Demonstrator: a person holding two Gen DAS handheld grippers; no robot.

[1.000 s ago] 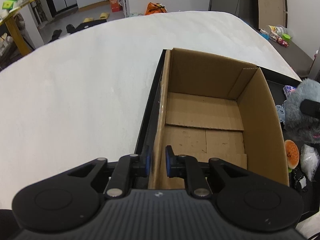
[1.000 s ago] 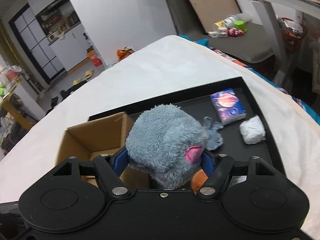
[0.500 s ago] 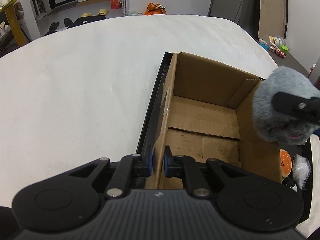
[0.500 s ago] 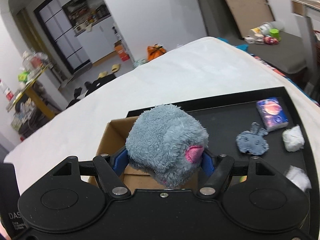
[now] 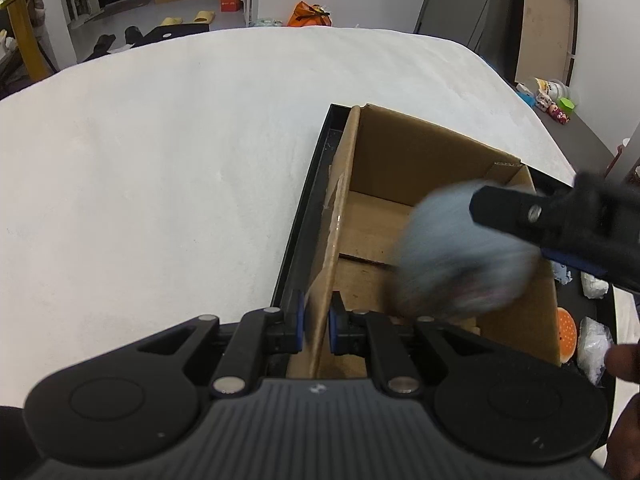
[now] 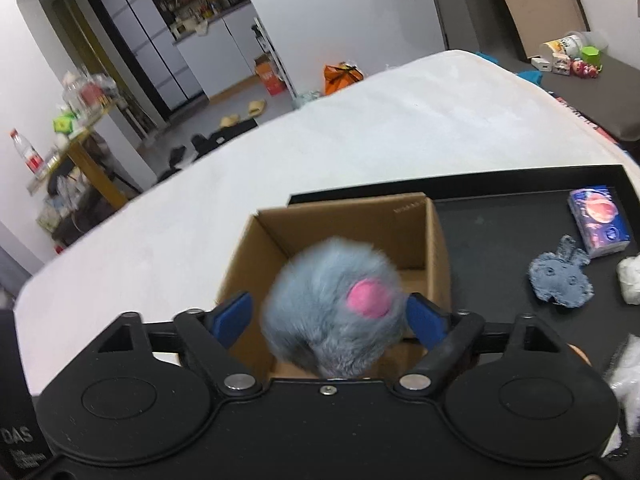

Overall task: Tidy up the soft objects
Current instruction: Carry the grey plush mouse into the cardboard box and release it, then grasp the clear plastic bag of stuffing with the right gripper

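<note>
A grey furry plush with a pink patch (image 6: 336,308) is blurred between my right gripper's (image 6: 330,316) spread blue pads, over the open cardboard box (image 6: 436,232). The jaws stand wider than the plush, so it looks released. In the left wrist view the plush (image 5: 460,256) is a blur above the box's inside, beside the right gripper's finger (image 5: 528,216). My left gripper (image 5: 316,322) is shut on the box's left wall (image 5: 336,216). The box stands in a black tray (image 6: 500,216).
On the tray right of the box lie a flat grey bunny toy (image 6: 560,276), a blue tissue pack (image 6: 598,216), white wads (image 6: 630,276) and an orange burger toy (image 5: 566,334). The tray sits on a white cloth-covered table (image 5: 160,160).
The right gripper carried the plush from the tray to above the box, then its jaws opened. The plush is now blurred and dropping. The left gripper kept its hold on the box wall.
</note>
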